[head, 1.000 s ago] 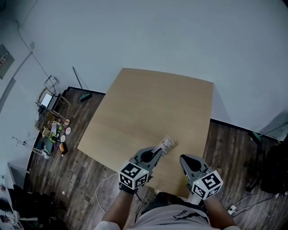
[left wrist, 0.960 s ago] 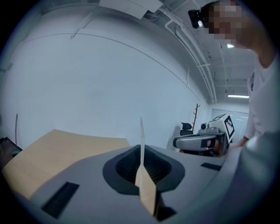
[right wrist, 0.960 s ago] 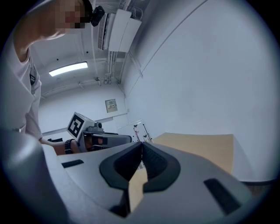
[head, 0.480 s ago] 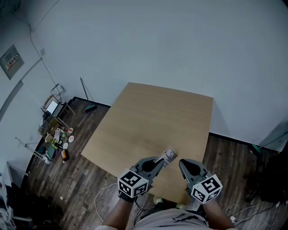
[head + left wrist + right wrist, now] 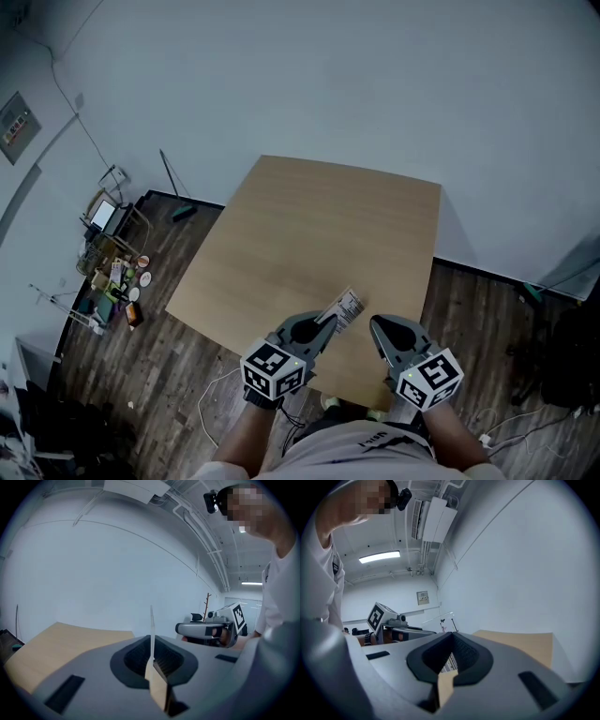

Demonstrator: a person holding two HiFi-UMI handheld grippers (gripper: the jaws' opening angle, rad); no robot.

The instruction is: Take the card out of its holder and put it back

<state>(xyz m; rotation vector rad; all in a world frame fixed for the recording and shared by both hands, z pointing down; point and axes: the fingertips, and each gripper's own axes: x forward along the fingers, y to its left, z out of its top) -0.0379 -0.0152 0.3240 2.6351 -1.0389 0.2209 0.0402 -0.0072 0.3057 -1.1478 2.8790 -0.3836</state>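
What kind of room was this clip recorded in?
Probably a lab or workshop space rather than a home: a bare wooden table stands against plain white walls, exposed ceiling pipes run beside a ceiling air-conditioning unit, and a cluttered cart holds a laptop.

text: none legible | card (image 5: 345, 307) in left gripper (image 5: 327, 320): barcode-like stripes, too small to read | marker cube (image 5: 274, 367) behind its jaws: black-and-white squares, no letters | shirt (image 5: 361, 450) print: blurred

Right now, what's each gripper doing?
Left gripper: closed on the card holder.
Right gripper: closed, holding nothing.
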